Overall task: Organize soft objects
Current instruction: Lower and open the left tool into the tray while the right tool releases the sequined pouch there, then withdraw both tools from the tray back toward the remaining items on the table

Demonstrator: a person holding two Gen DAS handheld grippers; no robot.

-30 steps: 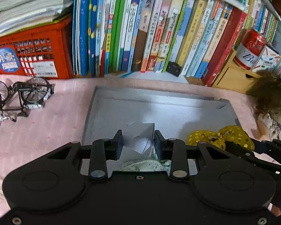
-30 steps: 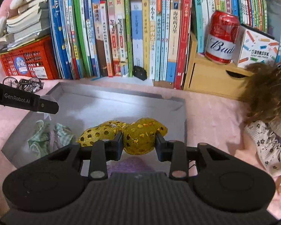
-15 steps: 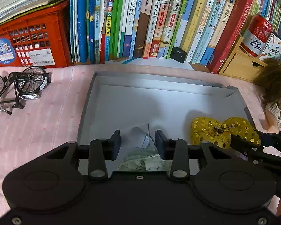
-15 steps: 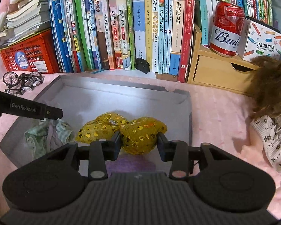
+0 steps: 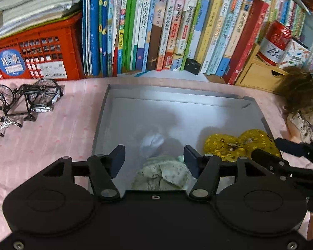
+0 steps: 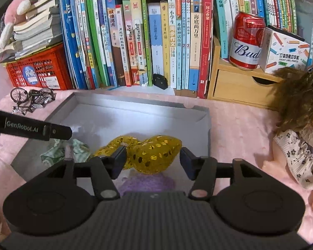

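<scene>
A shallow grey box [image 5: 106, 112] lies open on the pink cloth [image 5: 41, 145] in front of a row of upright books [image 5: 167, 27]. Inside it, near the front-left corner, sits a crumpled pale green cloth [image 5: 164, 173] with a bit of white tissue [image 5: 152, 141] just behind it. To its right lies a gold sequinned soft toy [image 6: 154, 152], and a purple knitted piece [image 6: 148, 182] lies just in front of that.

The left gripper [image 5: 154, 156] hangs over the green cloth; its jaws have just been opening and now stand apart, the pads clear of the fabric. The right gripper [image 6: 153, 160] straddles the gold toy; its jaws have just been opening too, and the toy rests on the box floor between them with a gap on the right side, so neither holds anything.

An orange crate [image 6: 37, 70] at the left carries a stack of books [image 6: 35, 31]. A wooden drawer unit [image 6: 240, 87] bears a red can [image 6: 247, 41]. A doll [image 6: 298, 141] lies outside the box, on the right.
</scene>
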